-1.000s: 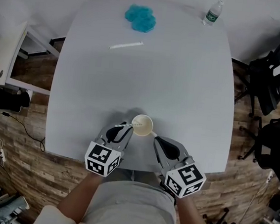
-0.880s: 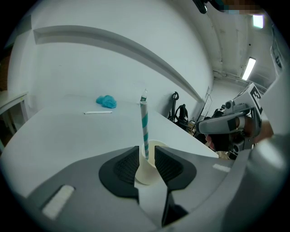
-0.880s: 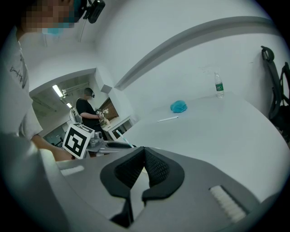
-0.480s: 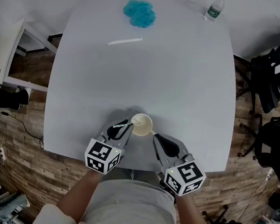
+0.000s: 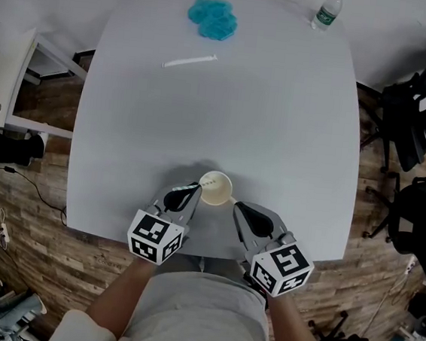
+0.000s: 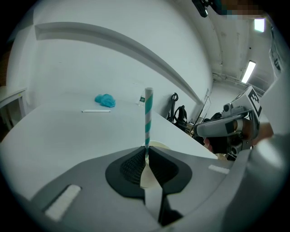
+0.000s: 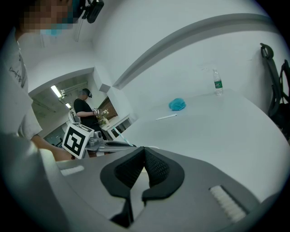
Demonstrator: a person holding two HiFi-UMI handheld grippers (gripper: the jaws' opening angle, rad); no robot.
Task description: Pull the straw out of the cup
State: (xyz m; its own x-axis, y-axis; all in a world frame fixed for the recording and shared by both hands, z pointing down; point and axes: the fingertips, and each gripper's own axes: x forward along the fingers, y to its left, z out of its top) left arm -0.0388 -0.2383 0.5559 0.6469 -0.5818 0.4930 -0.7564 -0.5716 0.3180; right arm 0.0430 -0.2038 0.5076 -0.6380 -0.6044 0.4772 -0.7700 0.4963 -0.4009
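Observation:
A cream paper cup (image 5: 216, 188) stands near the table's front edge, with a teal-and-white striped straw (image 6: 147, 118) rising upright from it. My left gripper (image 5: 193, 192) is at the cup's left rim. In the left gripper view its jaws (image 6: 146, 154) are closing, and the black pads press on the straw's lower part, just above the cup's rim (image 6: 159, 145). My right gripper (image 5: 237, 206) rests just right of the cup, apart from it. Its jaws (image 7: 144, 149) are shut with nothing between them.
The white table (image 5: 279, 120) carries a blue cloth (image 5: 213, 17), a white wrapped straw (image 5: 189, 62) and a water bottle (image 5: 325, 13) at its far end. Black office chairs (image 5: 416, 112) stand to the right. A person (image 7: 86, 108) stands in the background.
The left gripper's jaws have closed in onto the straw at the cup's left rim. Both hands and the cup have stayed in place.

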